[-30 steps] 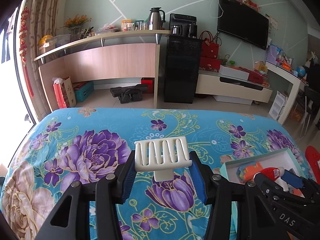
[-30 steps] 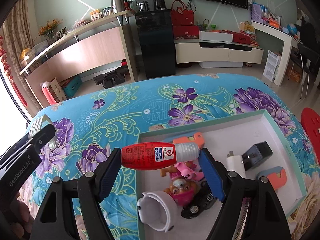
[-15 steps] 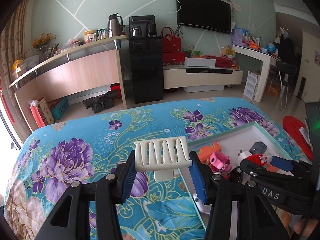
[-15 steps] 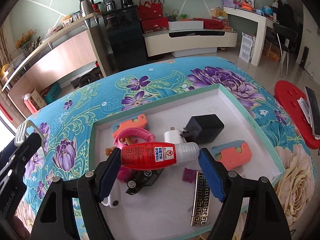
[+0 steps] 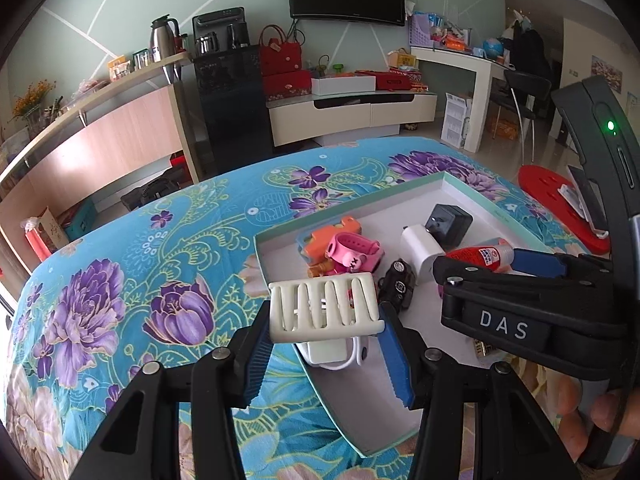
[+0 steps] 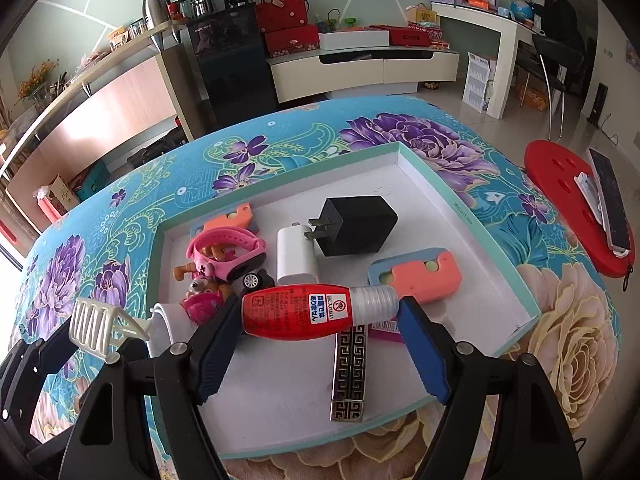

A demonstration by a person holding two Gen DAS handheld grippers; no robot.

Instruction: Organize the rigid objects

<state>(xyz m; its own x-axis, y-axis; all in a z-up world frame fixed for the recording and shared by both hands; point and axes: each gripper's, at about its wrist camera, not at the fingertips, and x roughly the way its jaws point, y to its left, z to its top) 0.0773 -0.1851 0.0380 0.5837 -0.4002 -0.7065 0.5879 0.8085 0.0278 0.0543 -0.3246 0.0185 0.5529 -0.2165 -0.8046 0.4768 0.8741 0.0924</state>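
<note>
**Left wrist and right wrist: two loads carried over a crowded tray**

Left wrist view: left gripper (image 5: 326,344) has its jaws closed on a cream slotted rack (image 5: 324,306), held above the tray's near-left corner. The tray (image 5: 400,197) sits on the floral cloth (image 5: 120,280). Risk, as I judge it: the rack is pinched at its lower edge only, so it could pivot and drop onto the white cup-like piece (image 5: 340,354) directly beneath. The right gripper (image 5: 500,264) crosses close on the right; the two tools could knock together if both lower at once.

Right wrist view: right gripper (image 6: 320,324) clamps a red bottle (image 6: 304,310) lengthways, cap to base, over the tray's near middle. Risk: rounded ends on flat pads may slip, and the bottle would land on the patterned bar (image 6: 350,372) or roll.

Count in tray:
- chargers, two: black (image 6: 356,224), white (image 6: 296,258)
- orange clip pieces, two: one (image 6: 420,274) near right edge, one (image 6: 228,218) at far-left corner
- pink watch (image 6: 228,250), one
- small toy figures (image 6: 200,294), two or three, tangled, cannot tell exactly
- toy car (image 6: 256,280), one, partly hidden
- patterned bar, one
</note>
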